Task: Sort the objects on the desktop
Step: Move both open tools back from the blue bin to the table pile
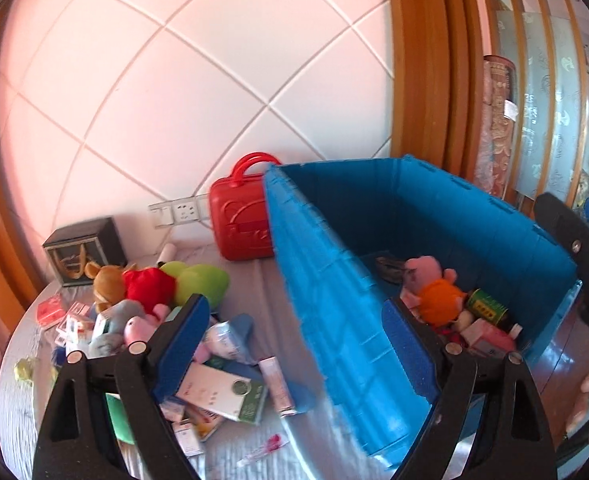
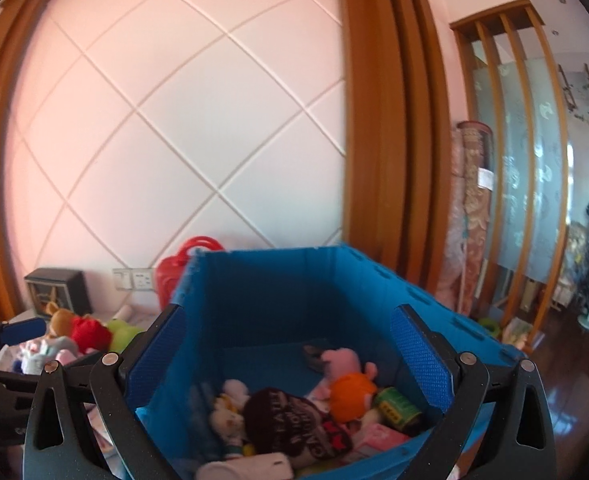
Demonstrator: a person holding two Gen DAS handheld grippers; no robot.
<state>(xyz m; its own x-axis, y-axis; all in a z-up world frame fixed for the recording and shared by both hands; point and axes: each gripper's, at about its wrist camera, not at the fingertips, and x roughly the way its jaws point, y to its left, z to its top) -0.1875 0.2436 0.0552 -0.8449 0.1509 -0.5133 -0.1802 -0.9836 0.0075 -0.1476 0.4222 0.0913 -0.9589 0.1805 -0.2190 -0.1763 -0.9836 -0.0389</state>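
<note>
A blue crate point(image 1: 326, 304) stands on the table and holds a pink pig toy in orange point(image 1: 434, 292), a green can point(image 1: 488, 306) and a pink box point(image 1: 490, 338). Left of it lies a pile of plush toys point(image 1: 154, 284) and small boxes point(image 1: 222, 394). My left gripper point(image 1: 296, 354) is open and empty, its jaws straddling the crate's left wall. My right gripper point(image 2: 290, 364) is open and empty above the crate point(image 2: 254, 304), over the pig toy point(image 2: 346, 384), a dark plush point(image 2: 290, 424) and the green can point(image 2: 396, 406).
A red case point(image 1: 240, 220) stands against the tiled wall behind the crate. A dark box point(image 1: 84, 248) sits at the table's back left. Wall sockets point(image 1: 178, 212) are behind the pile. A wooden door frame and glass partition point(image 2: 514, 184) are on the right.
</note>
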